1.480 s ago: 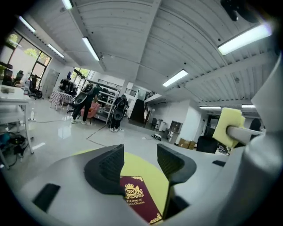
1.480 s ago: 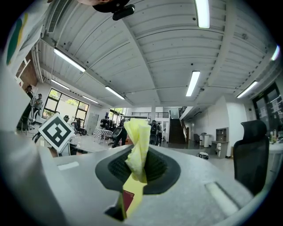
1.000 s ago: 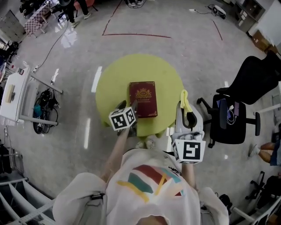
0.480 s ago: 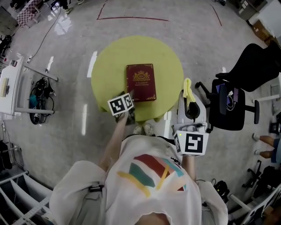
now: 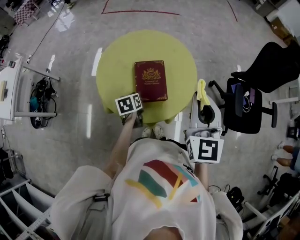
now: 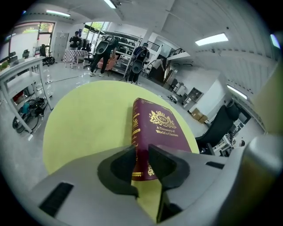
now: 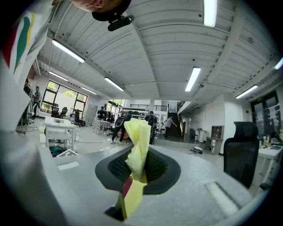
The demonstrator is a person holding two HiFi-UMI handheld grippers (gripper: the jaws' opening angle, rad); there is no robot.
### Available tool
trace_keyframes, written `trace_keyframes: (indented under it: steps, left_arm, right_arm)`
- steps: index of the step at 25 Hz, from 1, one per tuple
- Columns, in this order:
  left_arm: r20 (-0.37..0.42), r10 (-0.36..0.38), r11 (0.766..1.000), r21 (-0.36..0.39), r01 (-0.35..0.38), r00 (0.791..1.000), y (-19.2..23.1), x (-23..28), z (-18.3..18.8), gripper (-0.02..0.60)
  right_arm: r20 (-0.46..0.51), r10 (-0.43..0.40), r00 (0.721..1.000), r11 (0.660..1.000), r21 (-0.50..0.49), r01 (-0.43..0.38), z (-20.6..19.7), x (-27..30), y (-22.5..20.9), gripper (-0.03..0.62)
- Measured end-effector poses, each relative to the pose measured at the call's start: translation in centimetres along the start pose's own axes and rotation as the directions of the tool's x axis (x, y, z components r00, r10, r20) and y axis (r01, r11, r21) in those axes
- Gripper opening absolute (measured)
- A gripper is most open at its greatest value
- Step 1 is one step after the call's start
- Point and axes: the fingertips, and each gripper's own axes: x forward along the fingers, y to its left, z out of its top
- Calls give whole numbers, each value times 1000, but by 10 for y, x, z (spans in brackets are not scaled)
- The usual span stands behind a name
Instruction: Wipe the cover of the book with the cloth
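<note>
A dark red book (image 5: 150, 79) with gold print lies flat on the round yellow-green table (image 5: 117, 56). My left gripper (image 5: 138, 102) sits at the book's near left corner, its jaws hidden under the marker cube in the head view. In the left gripper view the book (image 6: 157, 132) lies just beyond my left gripper (image 6: 141, 165). Its jaws are closing, and the book's corner shows in the narrow gap without the pads pressing on it. My right gripper (image 5: 203, 105) hangs off the table's right edge, shut on a yellow cloth (image 5: 201, 91). The cloth (image 7: 138, 145) stands up from my right gripper (image 7: 139, 170).
A black office chair (image 5: 248, 108) stands close to the right of the table. A white bench (image 5: 9, 89) with cables under it is at the left. Red tape lines (image 5: 140, 12) mark the floor beyond. People stand far off by racks (image 6: 106, 48).
The head view has shifted, so the table sits higher in the picture. My left gripper has stayed at the book's near left corner. My right gripper still holds the cloth beside the table.
</note>
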Motion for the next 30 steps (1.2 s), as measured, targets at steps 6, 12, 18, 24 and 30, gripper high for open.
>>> trace_keyframes:
  steps: [6,12,18,24,30]
  left_arm:
    - [-16,-45,998,43,46,999,-3,2,0,81]
    - [-34,-71,997,39,72,997,-3,3,-2,81]
    - [-43,-92,995,20,93,995,-3,3,-2,80]
    - [-56,-67,997,47,69,996,-4,4,-3,80]
    - [-53,-55,997,47,58,997,-7,3,4,80]
  right_arm:
    - [-6,1,1000,1000,0,-1,-2,3,1,29]
    - [-7,29,1000,1000,-5,-30,-2,10,9,29]
    - [-21,60,998,998,-27,-61,-4,26,12,29]
    - [-83,88,993,984,-149,-100,-4,73,5,29]
    - [-234,175,956,860,-437,-264,-25,154,17,28]
